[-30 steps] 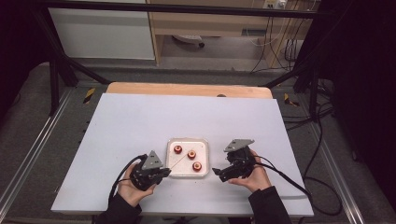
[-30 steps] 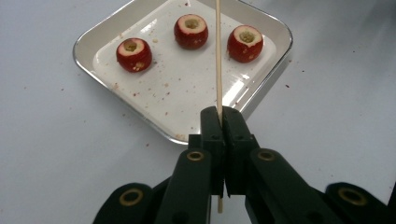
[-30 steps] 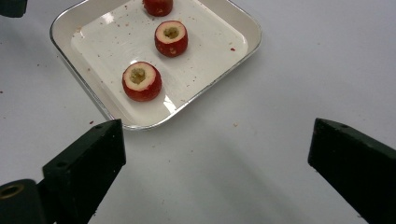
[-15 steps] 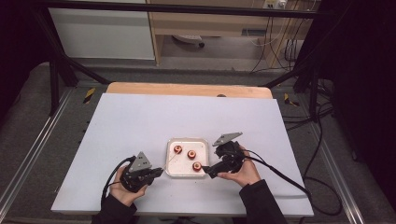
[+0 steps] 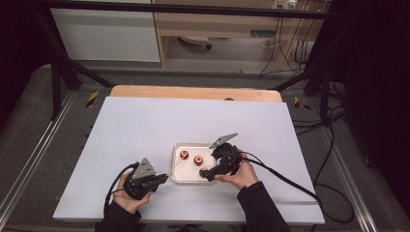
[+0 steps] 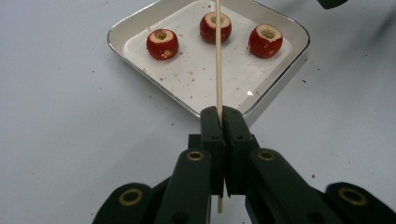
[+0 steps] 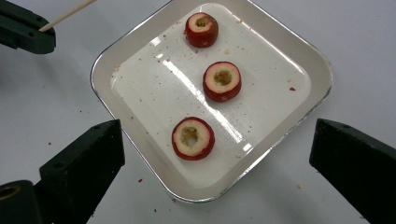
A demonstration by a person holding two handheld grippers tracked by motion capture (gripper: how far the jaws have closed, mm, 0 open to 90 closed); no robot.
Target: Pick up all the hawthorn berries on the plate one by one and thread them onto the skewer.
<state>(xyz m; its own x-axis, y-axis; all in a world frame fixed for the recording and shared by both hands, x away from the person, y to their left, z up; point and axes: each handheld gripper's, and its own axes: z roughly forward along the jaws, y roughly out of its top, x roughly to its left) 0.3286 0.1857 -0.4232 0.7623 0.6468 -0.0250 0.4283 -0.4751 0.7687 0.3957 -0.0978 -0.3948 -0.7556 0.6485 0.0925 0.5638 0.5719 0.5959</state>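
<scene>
Wooden skewer [image 6: 217, 60] clamped between the fully closed jaws of the left gripper [image 6: 219, 116]; it runs straight out from the jaw tips over the near rim of the tray [image 6: 116, 35], its far end cut off by the top edge of the left gripper view, crossing in front of the middle fruit piece. A short stub pokes out behind the jaws. In the high view the skewer [image 5: 175, 166] is a thin pale line from the left gripper [image 5: 162, 179] to the tray's left rim.

Tray [image 7: 100, 65]: square, white, rounded corners, near the front middle of the white table [image 5: 145, 121]. Three red cored fruit pieces [image 7: 193, 138] lie in a loose row, well apart from each other and from the rim; red crumbs scattered on the tray floor and on the table beside it.

Right gripper [image 7: 215, 158]: jaws wide apart, nothing between the pads; they straddle the tray's near corner from above. In the high view the right gripper [image 5: 209, 174] sits over the tray's right front edge.

Open room: bare table surface all round the tray, most of it behind and to the left.

Change against earlier frames: right hand [image 5: 241, 175] has come in leftward, toward the tray; left hand [image 5: 126, 200] has drawn back toward the table's front edge.

Hard to make out: in the high view the third fruit piece is partly covered by the right gripper.
</scene>
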